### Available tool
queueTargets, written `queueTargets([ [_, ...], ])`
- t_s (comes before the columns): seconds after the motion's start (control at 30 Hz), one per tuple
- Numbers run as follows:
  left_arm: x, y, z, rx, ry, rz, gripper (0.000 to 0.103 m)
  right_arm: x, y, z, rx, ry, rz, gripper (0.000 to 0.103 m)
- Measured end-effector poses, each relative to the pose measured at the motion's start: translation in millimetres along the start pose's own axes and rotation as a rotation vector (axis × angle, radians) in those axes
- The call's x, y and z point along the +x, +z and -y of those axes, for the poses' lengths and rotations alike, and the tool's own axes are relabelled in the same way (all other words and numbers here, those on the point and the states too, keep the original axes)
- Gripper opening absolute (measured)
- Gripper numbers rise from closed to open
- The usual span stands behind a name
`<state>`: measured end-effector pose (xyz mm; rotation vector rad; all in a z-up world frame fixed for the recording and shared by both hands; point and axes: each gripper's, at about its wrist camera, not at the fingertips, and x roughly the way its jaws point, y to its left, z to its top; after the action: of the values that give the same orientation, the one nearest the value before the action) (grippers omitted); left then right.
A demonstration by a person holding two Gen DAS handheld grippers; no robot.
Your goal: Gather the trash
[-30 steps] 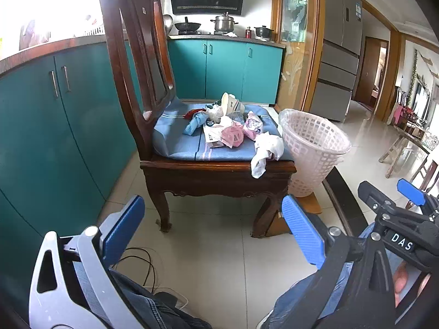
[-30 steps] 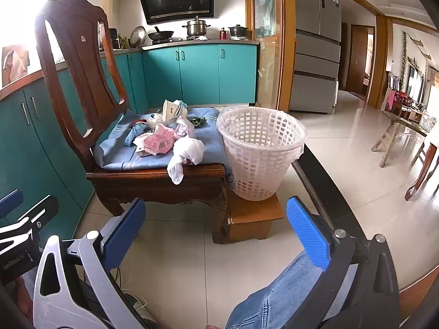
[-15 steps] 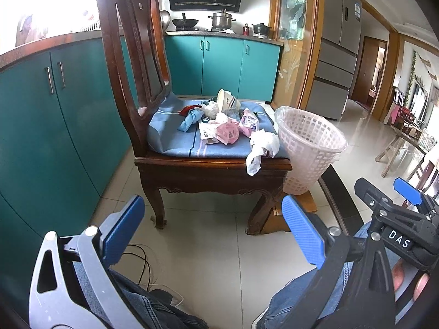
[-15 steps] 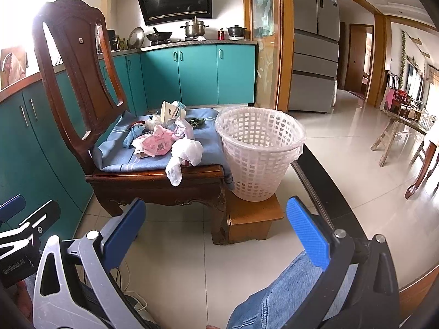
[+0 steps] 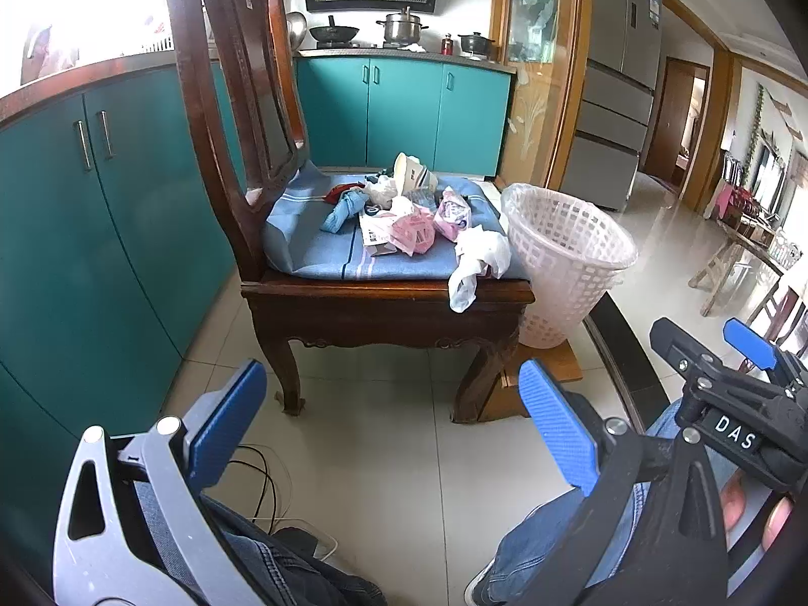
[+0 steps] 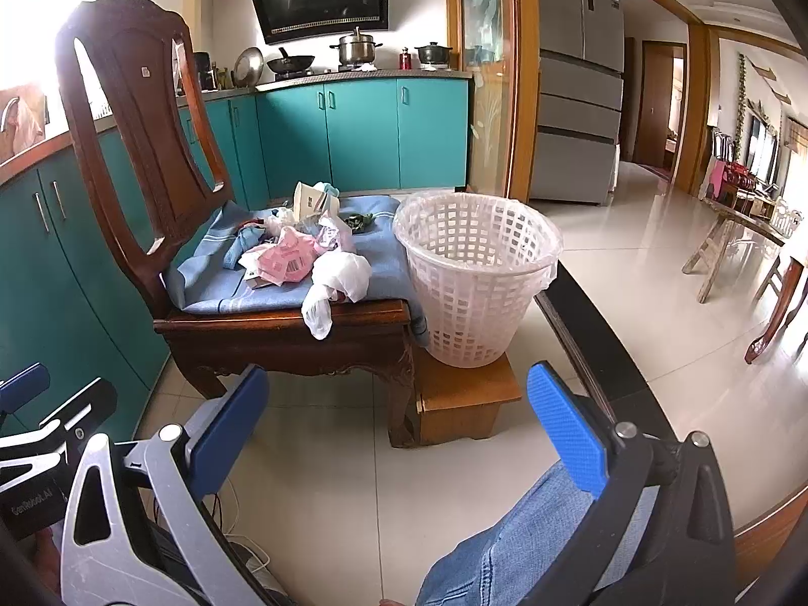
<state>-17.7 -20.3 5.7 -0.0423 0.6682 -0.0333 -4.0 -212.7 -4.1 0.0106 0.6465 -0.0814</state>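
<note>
Left tool and right tool, blue pads wide apart w/ nothing between, hang low over the pale tiled floor; crumpled pink, white & blue trash sits heaped on the blue striped cushion of a dark carved wooden chair (white plastic bag drooping over the front edge); white lattice plastic basket stands just beside it on a low wooden stool.

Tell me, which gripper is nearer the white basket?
Right, I'd judge. The right gripper hangs open just before the white basket; the left gripper, also open, faces the chair, basket off to its right.
</note>
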Motion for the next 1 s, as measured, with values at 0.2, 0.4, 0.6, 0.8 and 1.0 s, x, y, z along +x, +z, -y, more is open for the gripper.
queueTargets([
  [0.2, 2.4, -1.9, 1.4, 0.002, 0.005, -0.003, 0.100, 0.7, -1.2, 0.9, 0.002, 0.001, -0.004, 0.100],
  [0.4, 3.8, -2.9, 2.5, 0.004, 0.001, -0.009, 0.100, 1.0, -1.3, 0.7, 0.001, 0.001, -0.005, 0.100],
  [0.6, 5.6, -2.4, 1.1, 0.003, 0.006, -0.010, 0.100, 2.0, -2.3, 1.7, 0.002, 0.000, -0.006, 0.100],
  [0.8, 6.2, -2.3, 0.6, 0.004, 0.005, -0.012, 0.100, 1.9, -1.3, 0.8, 0.001, -0.001, -0.004, 0.100],
  [1.0, 6.7, -4.1, 0.5, 0.008, 0.001, -0.019, 0.100, 2.7, -2.6, 1.7, 0.001, 0.001, -0.006, 0.100],
])
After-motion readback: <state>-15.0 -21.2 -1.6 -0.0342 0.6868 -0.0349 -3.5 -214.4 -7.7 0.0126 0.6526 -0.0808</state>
